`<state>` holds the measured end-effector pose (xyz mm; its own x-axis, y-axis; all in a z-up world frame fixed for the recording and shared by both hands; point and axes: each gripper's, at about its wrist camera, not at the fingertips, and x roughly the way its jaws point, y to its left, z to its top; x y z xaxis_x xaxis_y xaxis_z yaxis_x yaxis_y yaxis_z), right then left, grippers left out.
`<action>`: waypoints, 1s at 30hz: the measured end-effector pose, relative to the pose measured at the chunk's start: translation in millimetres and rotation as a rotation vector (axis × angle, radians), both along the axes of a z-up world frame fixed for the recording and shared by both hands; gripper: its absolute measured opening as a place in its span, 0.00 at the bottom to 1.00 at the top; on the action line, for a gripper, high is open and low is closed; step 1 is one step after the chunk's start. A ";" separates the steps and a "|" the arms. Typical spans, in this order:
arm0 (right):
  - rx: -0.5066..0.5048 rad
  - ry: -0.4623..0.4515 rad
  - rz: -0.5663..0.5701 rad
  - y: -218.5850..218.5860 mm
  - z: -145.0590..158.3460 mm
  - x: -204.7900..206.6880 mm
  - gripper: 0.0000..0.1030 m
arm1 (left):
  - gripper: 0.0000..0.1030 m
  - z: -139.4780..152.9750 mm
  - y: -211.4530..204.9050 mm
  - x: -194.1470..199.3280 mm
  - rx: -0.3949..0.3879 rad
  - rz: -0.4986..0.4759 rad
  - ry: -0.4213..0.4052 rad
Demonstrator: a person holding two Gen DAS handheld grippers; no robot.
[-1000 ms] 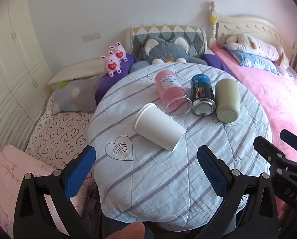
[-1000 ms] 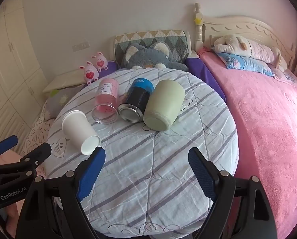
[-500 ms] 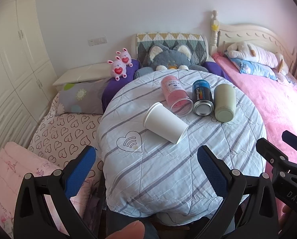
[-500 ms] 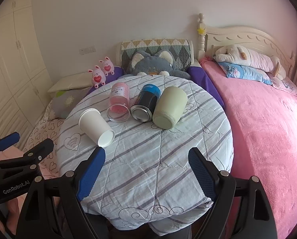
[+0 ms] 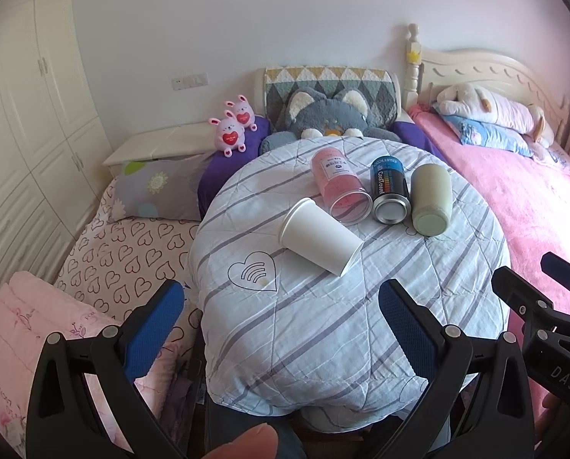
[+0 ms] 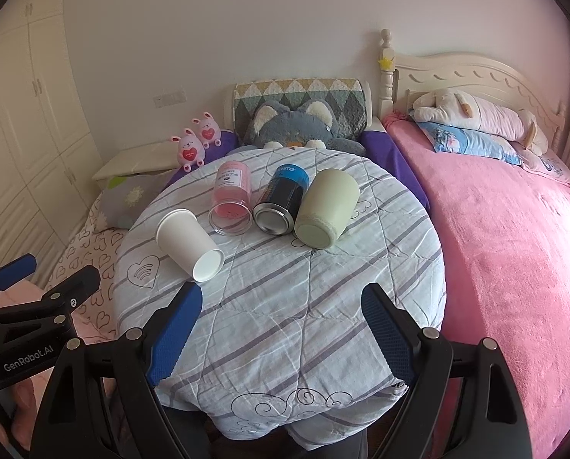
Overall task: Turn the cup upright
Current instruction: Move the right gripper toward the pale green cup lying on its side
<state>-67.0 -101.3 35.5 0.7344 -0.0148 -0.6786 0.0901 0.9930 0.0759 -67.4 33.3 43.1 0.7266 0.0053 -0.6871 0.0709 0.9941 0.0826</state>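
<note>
Pulling back from the round striped-cloth table [image 5: 323,344], both grippers — left gripper [image 5: 281,310], right gripper [image 6: 281,310] — hang spread wide and empty; the white paper cup [image 5: 317,243] now looks farther off — on its side near the table's middle, beside a pink jar [image 5: 340,187], unflipped.

The left gripper [image 5: 279,308] and right gripper [image 6: 281,310] each fill the bottom of their own view, blue-padded fingers spread wide, gripping nothing. A fingertip [image 5: 252,441] shows at bottom centre.
</note>
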 end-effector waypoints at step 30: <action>0.061 0.092 0.030 -16.6 -23.4 59.8 0.84 | 1.00 -23.3 3.5 50.1 0.029 0.037 0.051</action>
<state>-7.2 -117.8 12.1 0.6686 0.0499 -0.7419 0.0696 0.9892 0.1292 -17.3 36.8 19.8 0.6898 0.0525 -0.7221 0.0385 0.9933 0.1090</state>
